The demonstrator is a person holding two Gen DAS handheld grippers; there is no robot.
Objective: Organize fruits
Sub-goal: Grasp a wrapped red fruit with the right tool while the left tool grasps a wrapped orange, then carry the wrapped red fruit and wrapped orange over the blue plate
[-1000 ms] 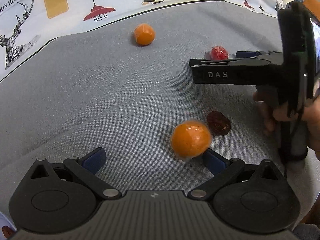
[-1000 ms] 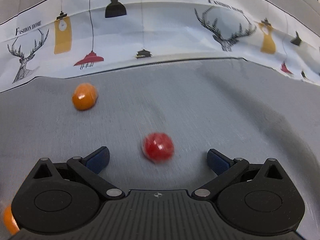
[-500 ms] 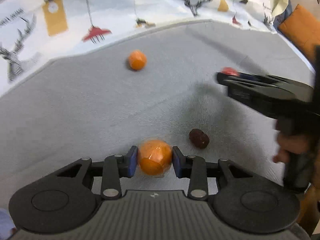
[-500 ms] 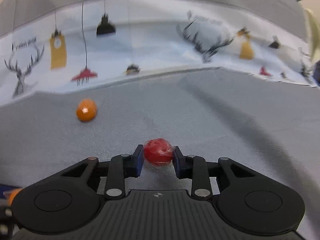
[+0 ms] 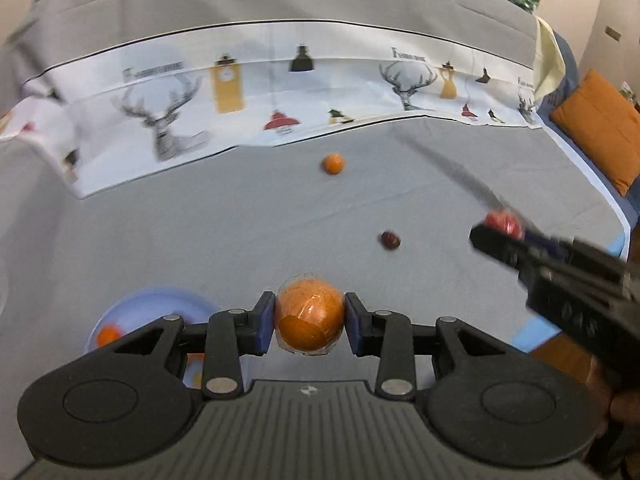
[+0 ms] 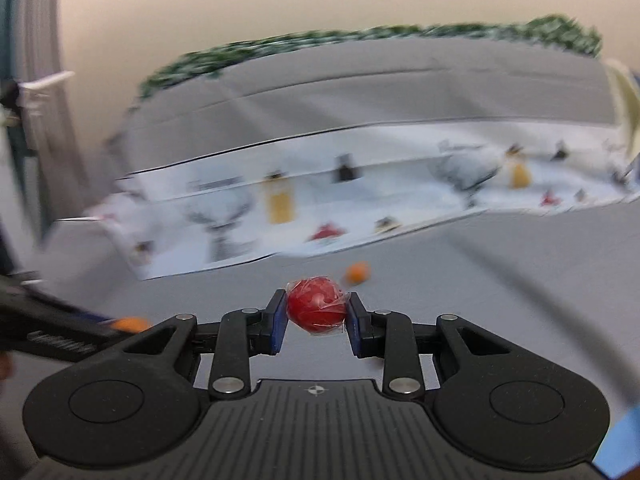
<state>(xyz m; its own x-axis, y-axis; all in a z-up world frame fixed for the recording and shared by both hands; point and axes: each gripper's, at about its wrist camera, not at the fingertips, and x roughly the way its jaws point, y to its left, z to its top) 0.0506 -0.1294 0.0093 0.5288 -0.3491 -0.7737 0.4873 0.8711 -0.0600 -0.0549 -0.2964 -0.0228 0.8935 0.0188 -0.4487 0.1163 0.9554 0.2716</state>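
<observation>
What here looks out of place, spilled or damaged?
Nothing looks spilled or damaged. The left gripper holds an orange fruit, the right gripper a red fruit. A second orange and a dark fruit lie loose on the grey cloth, away from the blue plate.

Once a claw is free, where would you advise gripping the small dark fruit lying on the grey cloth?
Grip the dark fruit across its middle, coming from above. It is small, rounded and lies alone on the grey cloth, so both fingers should have room.
</observation>
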